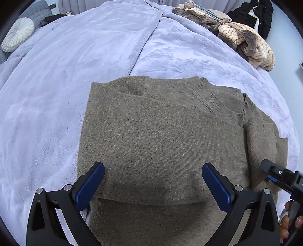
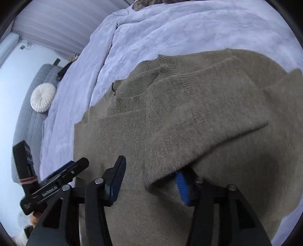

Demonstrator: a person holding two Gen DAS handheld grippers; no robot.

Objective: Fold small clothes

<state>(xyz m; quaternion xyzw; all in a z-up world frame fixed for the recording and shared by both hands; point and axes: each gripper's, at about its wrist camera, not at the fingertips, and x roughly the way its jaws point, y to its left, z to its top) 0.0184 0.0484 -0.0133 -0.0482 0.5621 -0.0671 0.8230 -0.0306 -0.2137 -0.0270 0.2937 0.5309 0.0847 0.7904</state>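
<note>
A taupe knit sweater [image 1: 161,132] lies flat on the lavender blanket [image 1: 75,75], its ribbed collar toward the far right. In the right wrist view one sleeve [image 2: 198,123] is folded across the sweater's body [image 2: 117,136]. My left gripper [image 1: 153,166] hovers over the sweater's lower part, jaws wide open with nothing gripped. My right gripper [image 2: 150,168] stands open over the sleeve's near end; the sleeve's edge drapes over its right finger [image 2: 182,187] and no pad presses on it. Each gripper shows in the other's view: the right gripper [image 1: 274,174], the left gripper [image 2: 62,179].
A heap of striped fluffy clothes [image 1: 246,43] and a black garment [image 1: 253,17] lie at the bed's far right. A round white cushion [image 1: 18,36] rests on a grey quilted surface [image 2: 30,117] at the far left. Bare blanket stretches left of the sweater and beyond it.
</note>
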